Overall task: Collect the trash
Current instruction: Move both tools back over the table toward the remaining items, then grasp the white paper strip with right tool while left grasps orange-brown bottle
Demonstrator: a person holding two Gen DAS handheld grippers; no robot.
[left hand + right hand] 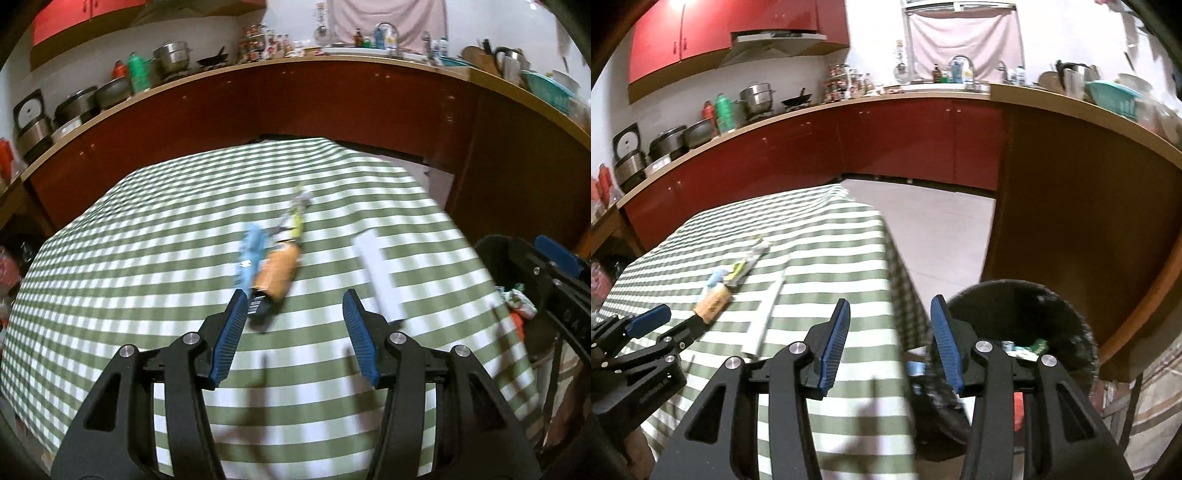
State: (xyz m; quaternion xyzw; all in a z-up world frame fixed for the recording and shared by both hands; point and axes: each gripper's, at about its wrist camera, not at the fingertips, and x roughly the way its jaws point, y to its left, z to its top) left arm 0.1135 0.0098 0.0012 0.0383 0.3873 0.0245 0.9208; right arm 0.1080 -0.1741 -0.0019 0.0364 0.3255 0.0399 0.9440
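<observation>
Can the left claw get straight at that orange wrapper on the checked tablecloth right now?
Probably yes. The left claw is open and empty, and the orange wrapper lies just beyond its left finger. Only the blue wrapper lies against it; nothing blocks the approach.

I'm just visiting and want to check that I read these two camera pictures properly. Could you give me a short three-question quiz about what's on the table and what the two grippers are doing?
1. True or false: the left gripper is clamped on the orange wrapper.
2. Where does the black bin stand? A) on the checked tablecloth; B) on the floor off the table's right edge; C) on the kitchen counter.
3. Fill in: the flat white strip lies to the ___ of the orange wrapper in the left wrist view.

Key: 1 false, its jaws stand apart with nothing between them, as do those of the right gripper. 2 B. 3 right.
</observation>
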